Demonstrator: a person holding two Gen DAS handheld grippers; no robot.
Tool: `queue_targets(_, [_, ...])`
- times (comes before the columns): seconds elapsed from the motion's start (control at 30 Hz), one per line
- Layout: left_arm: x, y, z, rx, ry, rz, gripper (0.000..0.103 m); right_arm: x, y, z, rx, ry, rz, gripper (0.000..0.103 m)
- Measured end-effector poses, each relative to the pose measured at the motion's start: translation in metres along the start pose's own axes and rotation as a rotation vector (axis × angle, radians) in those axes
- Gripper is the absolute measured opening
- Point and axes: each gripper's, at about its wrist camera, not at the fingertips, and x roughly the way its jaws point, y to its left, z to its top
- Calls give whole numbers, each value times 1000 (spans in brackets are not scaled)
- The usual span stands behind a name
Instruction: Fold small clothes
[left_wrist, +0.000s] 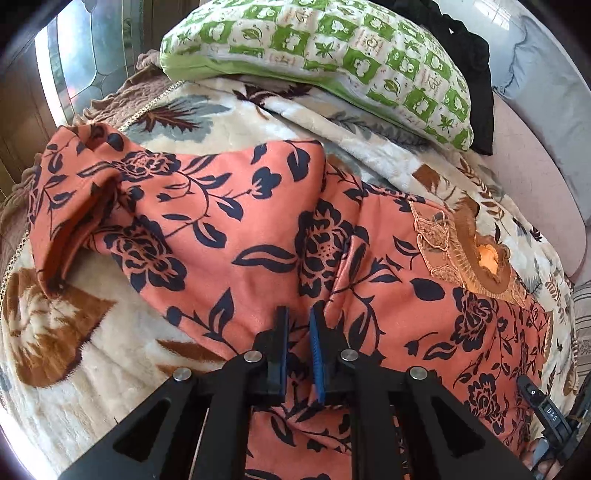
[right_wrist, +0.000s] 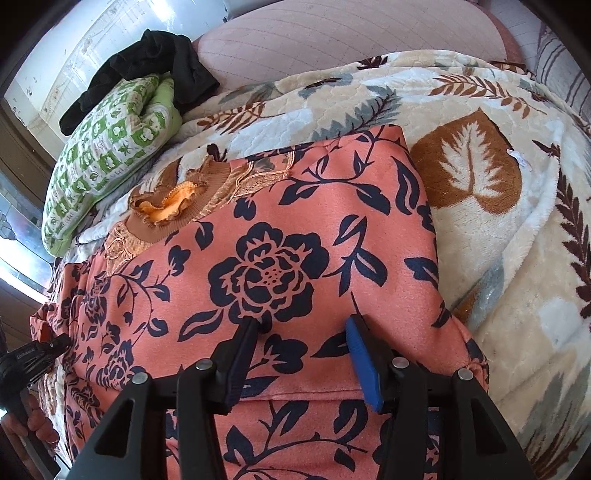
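Note:
A salmon top (left_wrist: 258, 229) printed with dark navy flowers lies spread on a leaf-patterned blanket (left_wrist: 55, 325). Its brown lace collar (left_wrist: 476, 254) is at the right and one sleeve (left_wrist: 74, 221) reaches out to the left. My left gripper (left_wrist: 299, 317) points down at the top's lower part, shut on a raised ridge of its cloth. In the right wrist view the same top (right_wrist: 277, 266) fills the middle, with the collar (right_wrist: 166, 206) at upper left. My right gripper (right_wrist: 303, 325) stands open, its fingertips resting on the cloth just above the hem.
A green-and-white pillow (left_wrist: 314, 48) with black clothing (left_wrist: 465, 55) behind it lies at the far side of the bed. The blanket (right_wrist: 480, 221) extends to the right of the top, over a pink sheet (right_wrist: 332, 33). A person's hand (right_wrist: 33, 424) shows at lower left.

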Motion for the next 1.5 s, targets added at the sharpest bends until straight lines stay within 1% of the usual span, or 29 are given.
queue_targets(0.03, [-5, 3, 1, -11, -15, -13, 16, 0, 1, 0, -4, 0, 1, 57])
queue_targets(0.07, [-11, 9, 4, -24, -37, -24, 21, 0, 1, 0, -6, 0, 1, 58])
queue_targets(0.1, [-18, 15, 6, -39, -67, -25, 34, 1, 2, 0, -10, -1, 0, 60])
queue_targets(0.13, [-26, 22, 8, -61, -102, -9, 44, 1, 3, 0, -15, -2, -1, 60])
queue_targets(0.17, [-36, 31, 10, -87, -150, 23, 61, 1, 4, -1, -22, -4, -4, 62])
queue_targets(0.2, [-46, 42, 13, -113, -207, 61, 68, 1, 6, -1, -31, -6, -8, 63])
queue_targets(0.23, [-54, 52, 14, -138, -260, 101, 74, 1, 7, -2, -41, -9, -11, 64])
queue_targets(0.27, [-63, 64, 14, -165, -304, 136, 75, 1, 9, -3, -50, -13, -14, 66])
queue_targets(0.37, [-81, 113, 14, -293, -376, 186, 81, 2, 13, -5, -68, -23, -24, 70])
queue_targets(0.43, [-86, 150, 11, -420, -385, 206, 81, 1, 17, -6, -84, -36, -45, 71])
queue_targets(0.5, [-89, 184, 5, -544, -386, 207, 81, -4, 30, -10, -133, -60, -87, 71])
queue_targets(0.53, [-90, 197, 3, -590, -390, 212, 81, -12, 39, -12, -152, -82, -66, 71])
queue_targets(0.57, [-92, 208, 2, -622, -393, 236, 81, -21, 51, -14, -175, -110, -20, 71])
queue_targets(0.63, [-92, 219, -1, -636, -383, 315, 81, -41, 92, -21, -265, -162, 93, 71])
queue_targets(0.67, [-93, 222, -1, -625, -385, 354, 81, -46, 118, -27, -323, -161, 169, 71])
queue_targets(0.73, [-98, 223, -3, -565, -430, 439, 81, -44, 172, -37, -375, -106, 378, 71])
queue_targets(0.8, [-101, 220, -2, -465, -475, 522, 84, -31, 224, -44, -341, -24, 580, 71])
queue_targets(0.87, [-101, 219, 4, -393, -455, 586, 87, -11, 278, -52, -297, 67, 714, 71])
queue_targets(0.93, [-102, 224, 11, -361, -427, 604, 87, 12, 331, -62, -279, 139, 793, 71])
queue_targets(1.03, [-107, 238, 14, -382, -414, 609, 87, 54, 394, -73, -228, 256, 835, 66])
queue_targets(1.1, [-111, 249, 16, -412, -419, 596, 87, 80, 423, -78, -186, 330, 845, 58])
queue_targets(1.17, [-115, 257, 16, -435, -425, 589, 87, 102, 443, -82, -151, 360, 843, 55])
queue_targets(1.2, [-117, 257, 16, -441, -428, 582, 87, 109, 450, -84, -136, 370, 844, 51])
queue_targets(1.23, [-118, 259, 16, -447, -430, 577, 87, 117, 456, -87, -128, 382, 842, 46])
queue_targets(1.27, [-119, 261, 16, -449, -433, 577, 87, 124, 463, -91, -125, 398, 837, 32])
queue_targets(1.3, [-119, 261, 16, -449, -432, 579, 87, 130, 469, -93, -125, 410, 828, 22])
queue_targets(1.33, [-118, 262, 17, -451, -427, 579, 87, 132, 473, -96, -128, 410, 814, 15])
queue_targets(1.37, [-117, 263, 17, -455, -421, 576, 87, 130, 475, -97, -136, 391, 798, 6])
queue_targets(1.5, [-114, 257, 17, -471, -413, 546, 87, 85, 452, -73, -132, 171, 814, 3])
